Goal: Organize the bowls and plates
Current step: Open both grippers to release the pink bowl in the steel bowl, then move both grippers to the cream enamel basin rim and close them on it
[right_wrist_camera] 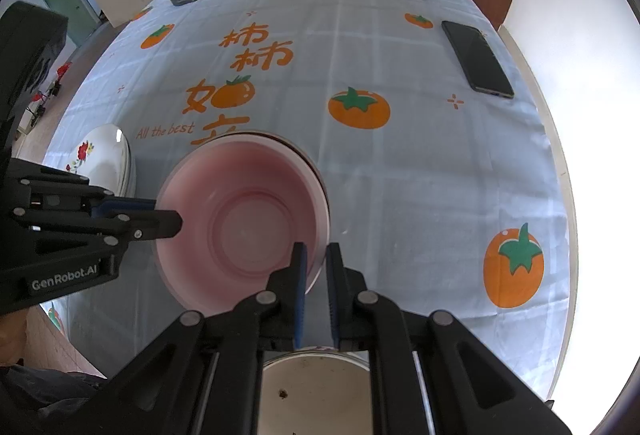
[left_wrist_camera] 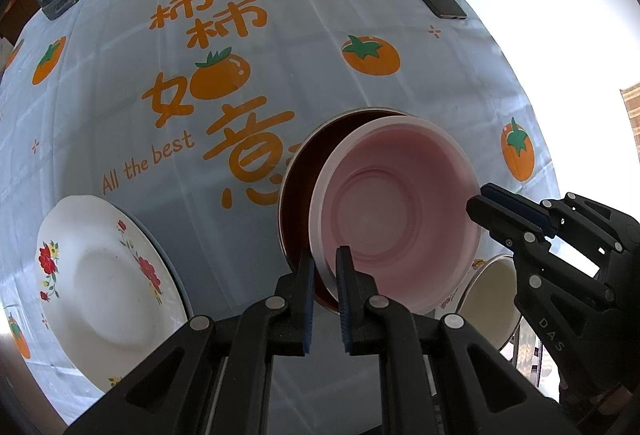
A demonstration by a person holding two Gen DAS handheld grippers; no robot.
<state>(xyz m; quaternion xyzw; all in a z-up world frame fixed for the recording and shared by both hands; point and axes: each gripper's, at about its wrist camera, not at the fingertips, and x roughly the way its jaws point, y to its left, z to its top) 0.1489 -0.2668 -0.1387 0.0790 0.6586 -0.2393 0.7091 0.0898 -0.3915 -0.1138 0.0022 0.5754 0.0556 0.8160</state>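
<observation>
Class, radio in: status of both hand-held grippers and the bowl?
Left hand-held gripper and right hand-held gripper shut on pink bowl rim. Bowl over dark pan. Nothing blocking.

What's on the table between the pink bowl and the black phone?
Only bare tablecloth with a printed orange fruit; nothing stands between the pink bowl and the phone. The right wrist view shows it best.

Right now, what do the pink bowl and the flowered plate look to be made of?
Pink bowl: probably plastic, matte and slightly translucent, with a thin rim and moulded rings. Flowered plate: likely glazed ceramic or enamel, glossy white with printed red flowers and a window glint in the right wrist view.
</observation>
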